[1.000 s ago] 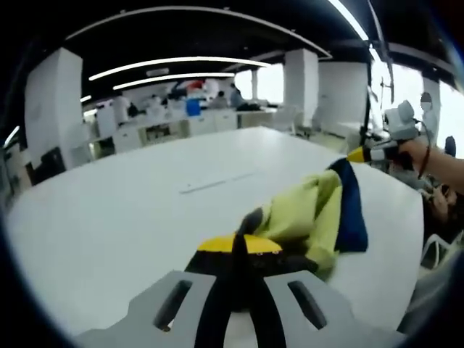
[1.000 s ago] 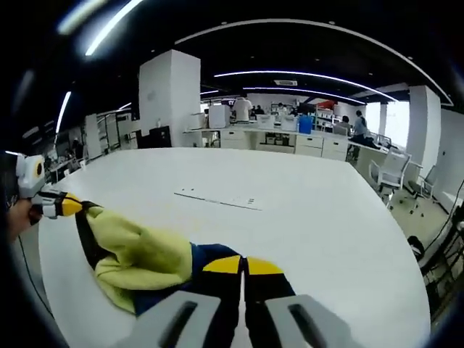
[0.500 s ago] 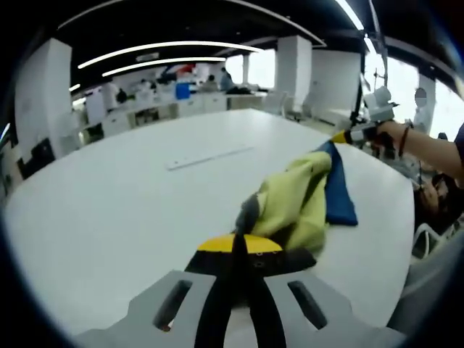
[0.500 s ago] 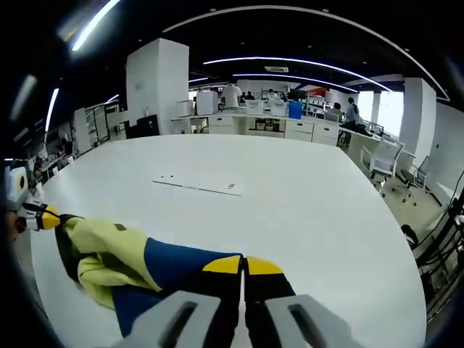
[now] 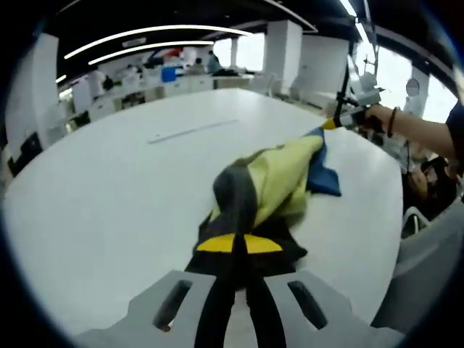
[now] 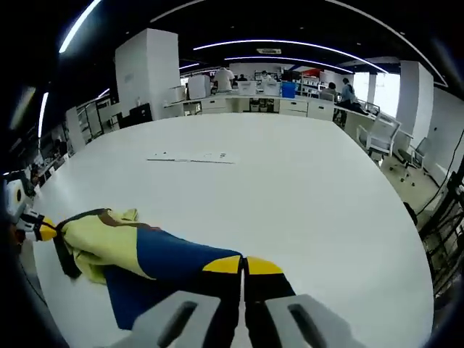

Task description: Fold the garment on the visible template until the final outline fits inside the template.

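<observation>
A yellow, navy and grey garment hangs stretched between both grippers above a white table. My left gripper is shut on its dark grey end. In the left gripper view the right gripper holds the far navy corner, with a person's hand behind it. In the right gripper view my right gripper is shut on the navy part of the garment, and the left gripper pinches the far yellow end at the left edge. A faint line template lies on the table beyond.
The round table's edge curves close on the right. Office chairs and desks with people stand in the background. A person's forearm reaches in at the right of the left gripper view.
The two grippers have drawn apart, and the bunched garment is pulled out longer and flatter between them. More navy cloth now shows at the right gripper.
</observation>
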A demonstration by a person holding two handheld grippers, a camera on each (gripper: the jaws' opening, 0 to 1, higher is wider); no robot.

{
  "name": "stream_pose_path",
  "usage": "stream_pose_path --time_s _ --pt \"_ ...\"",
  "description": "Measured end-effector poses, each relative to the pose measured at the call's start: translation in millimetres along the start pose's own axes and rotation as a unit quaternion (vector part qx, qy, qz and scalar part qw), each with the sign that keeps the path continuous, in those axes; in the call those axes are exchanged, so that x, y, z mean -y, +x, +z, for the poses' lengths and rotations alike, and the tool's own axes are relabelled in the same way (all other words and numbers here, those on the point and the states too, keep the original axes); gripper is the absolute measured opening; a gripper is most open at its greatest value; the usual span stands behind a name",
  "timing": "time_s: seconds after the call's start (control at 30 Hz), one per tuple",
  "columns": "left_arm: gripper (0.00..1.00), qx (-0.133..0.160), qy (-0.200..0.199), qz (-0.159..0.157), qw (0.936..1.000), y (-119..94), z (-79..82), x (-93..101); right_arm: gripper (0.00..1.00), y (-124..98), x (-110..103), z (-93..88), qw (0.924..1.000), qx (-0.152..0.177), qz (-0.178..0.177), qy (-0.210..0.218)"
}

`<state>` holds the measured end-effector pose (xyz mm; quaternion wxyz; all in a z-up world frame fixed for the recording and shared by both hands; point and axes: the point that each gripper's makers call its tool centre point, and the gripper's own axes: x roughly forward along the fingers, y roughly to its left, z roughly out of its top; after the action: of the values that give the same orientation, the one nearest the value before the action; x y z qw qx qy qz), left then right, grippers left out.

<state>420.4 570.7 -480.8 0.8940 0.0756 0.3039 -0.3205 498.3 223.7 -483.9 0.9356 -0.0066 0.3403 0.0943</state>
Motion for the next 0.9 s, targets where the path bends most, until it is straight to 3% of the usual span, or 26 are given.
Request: stream_pose_path --time_s 0.43,0.67,0.73,0.9 --pt "0.00 -0.033 0.019 -0.012 0.9992 8 -19.5 13.4 0.00 2 10 -48.0 0.9986 -0.044 -0.012 0.028" --pt "0.00 -0.042 0.024 -0.008 0.9988 11 -24.5 13.5 0.00 4 6 -56.9 0.9980 -0.057 -0.009 0.024" --pt "0.00 -0.045 0.042 -0.008 0.9980 11 -26.7 14.8 0.00 4 5 -57.9 0.9979 -0.058 -0.008 0.026" --pt "0.04 -0.048 0.050 -0.009 0.9976 9 -28.9 15.1 0.00 0 3 -47.2 0.9983 -0.041 -0.002 0.041"
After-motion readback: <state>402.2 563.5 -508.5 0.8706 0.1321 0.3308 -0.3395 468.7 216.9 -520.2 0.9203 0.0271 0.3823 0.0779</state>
